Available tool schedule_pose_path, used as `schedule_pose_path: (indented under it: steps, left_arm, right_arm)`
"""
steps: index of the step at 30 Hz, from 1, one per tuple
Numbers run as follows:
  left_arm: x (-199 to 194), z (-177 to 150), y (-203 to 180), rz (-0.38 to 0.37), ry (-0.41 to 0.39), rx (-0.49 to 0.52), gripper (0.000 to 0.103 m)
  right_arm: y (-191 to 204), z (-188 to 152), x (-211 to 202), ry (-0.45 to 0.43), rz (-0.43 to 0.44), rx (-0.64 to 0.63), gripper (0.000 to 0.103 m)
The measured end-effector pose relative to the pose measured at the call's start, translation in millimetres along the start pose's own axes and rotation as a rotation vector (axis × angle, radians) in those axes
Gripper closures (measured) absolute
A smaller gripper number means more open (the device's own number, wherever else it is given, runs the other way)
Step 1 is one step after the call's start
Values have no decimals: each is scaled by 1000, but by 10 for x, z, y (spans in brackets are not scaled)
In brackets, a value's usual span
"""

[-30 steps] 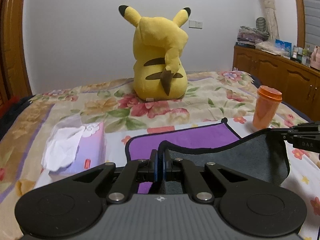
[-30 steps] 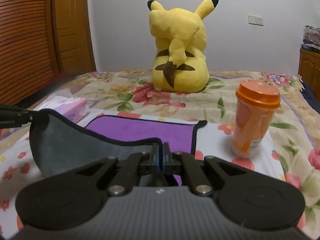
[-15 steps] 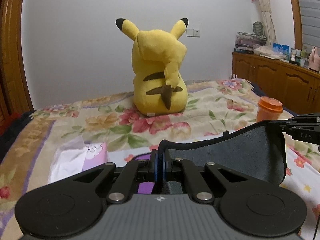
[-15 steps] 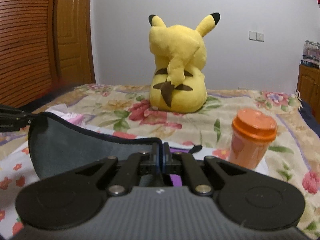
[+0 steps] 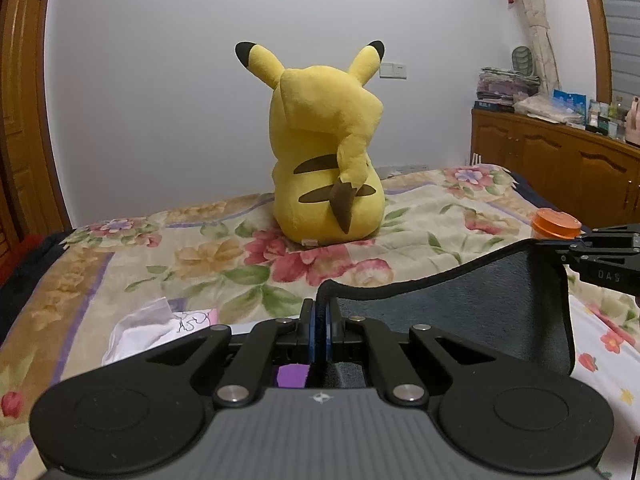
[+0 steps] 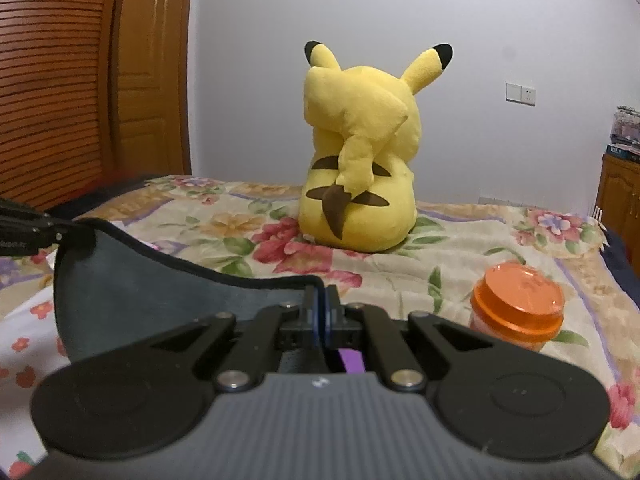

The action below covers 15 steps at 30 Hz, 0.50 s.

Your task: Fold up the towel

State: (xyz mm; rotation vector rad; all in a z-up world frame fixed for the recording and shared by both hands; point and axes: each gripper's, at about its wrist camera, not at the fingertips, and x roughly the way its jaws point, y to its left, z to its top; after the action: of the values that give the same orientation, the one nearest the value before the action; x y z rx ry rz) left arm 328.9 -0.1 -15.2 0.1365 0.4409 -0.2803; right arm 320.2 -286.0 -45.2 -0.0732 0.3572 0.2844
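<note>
Left gripper [image 5: 319,322] and right gripper [image 6: 320,312] are each clamped on a corner of the towel [image 5: 460,312], which is held raised above the bed [image 5: 240,256] (grey side toward the cameras). If carried forward, the sagging hem could be snagged on the orange cup [image 6: 517,304] near the bed's right edge, tipping it. A corner slipping from either clamp would spoil the fold.
</note>
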Motion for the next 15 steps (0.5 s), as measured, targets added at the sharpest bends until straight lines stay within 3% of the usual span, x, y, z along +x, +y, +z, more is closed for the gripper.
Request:
schedule_pose_path:
  steps: [15]
  left_arm:
    - [284,78,39,29,-8,-7,97]
  right_arm:
    - [-144,27,229,-6,-33,1,99]
